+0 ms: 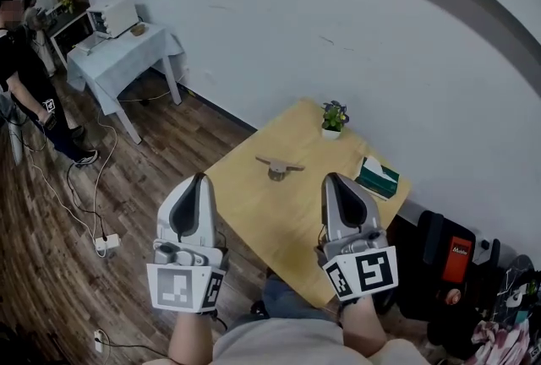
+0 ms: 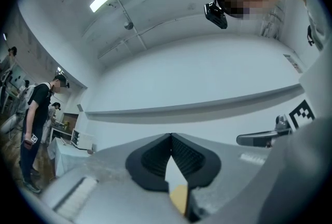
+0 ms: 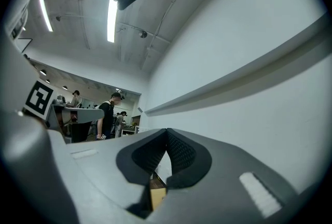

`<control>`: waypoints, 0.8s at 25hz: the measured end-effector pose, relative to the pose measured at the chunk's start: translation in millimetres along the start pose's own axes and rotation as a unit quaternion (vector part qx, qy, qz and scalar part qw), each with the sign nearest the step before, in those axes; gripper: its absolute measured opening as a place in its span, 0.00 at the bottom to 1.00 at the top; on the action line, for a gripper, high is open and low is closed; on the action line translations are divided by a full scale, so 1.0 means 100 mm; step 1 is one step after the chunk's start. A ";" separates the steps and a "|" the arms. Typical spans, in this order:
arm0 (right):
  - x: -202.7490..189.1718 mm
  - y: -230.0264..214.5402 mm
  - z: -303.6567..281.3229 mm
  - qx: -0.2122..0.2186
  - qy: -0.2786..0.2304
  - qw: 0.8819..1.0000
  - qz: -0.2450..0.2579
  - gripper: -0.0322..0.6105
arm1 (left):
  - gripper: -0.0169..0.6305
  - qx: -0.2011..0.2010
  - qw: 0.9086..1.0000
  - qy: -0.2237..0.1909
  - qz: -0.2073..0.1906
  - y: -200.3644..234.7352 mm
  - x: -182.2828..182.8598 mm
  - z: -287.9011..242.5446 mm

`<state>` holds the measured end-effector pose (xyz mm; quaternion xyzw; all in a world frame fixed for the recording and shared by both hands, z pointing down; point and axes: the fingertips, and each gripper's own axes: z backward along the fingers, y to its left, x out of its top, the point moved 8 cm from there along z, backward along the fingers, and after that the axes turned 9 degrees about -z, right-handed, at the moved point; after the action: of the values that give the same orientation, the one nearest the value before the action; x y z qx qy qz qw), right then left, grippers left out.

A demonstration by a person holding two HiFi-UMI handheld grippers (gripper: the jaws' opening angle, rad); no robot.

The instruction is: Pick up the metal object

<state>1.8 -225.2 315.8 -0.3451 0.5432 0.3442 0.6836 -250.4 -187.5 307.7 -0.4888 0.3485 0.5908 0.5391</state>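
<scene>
Not begun. Left gripper (image 1: 199, 178), right gripper (image 1: 331, 178) clenched, nothing held. Metal object (image 1: 279, 167) untouched on table (image 1: 254, 207). Next: jaws to be opened, lowered over it.

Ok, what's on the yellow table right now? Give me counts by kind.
metal object: 1
potted plant: 1
green box: 1
Total: 3 things on the table
</scene>
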 end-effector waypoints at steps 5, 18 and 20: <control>-0.10 -0.21 -0.19 -0.012 0.010 1.000 -0.006 0.05 | 0.04 -0.016 1.000 0.018 -0.003 -0.04 -0.20 -0.29; -0.57 -0.61 -0.46 -0.036 0.067 0.997 -0.035 0.05 | 0.04 -0.066 0.991 0.118 0.016 -0.23 -0.98 -0.80; -0.63 -0.66 -0.48 -0.039 0.074 0.996 -0.038 0.05 | 0.04 -0.072 0.987 0.142 0.019 -0.27 -1.14 -0.85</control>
<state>22.6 -306.2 375.7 -0.4163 0.5648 0.3122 0.6405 -213.1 -296.2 395.9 -0.5985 0.3872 0.5493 0.4361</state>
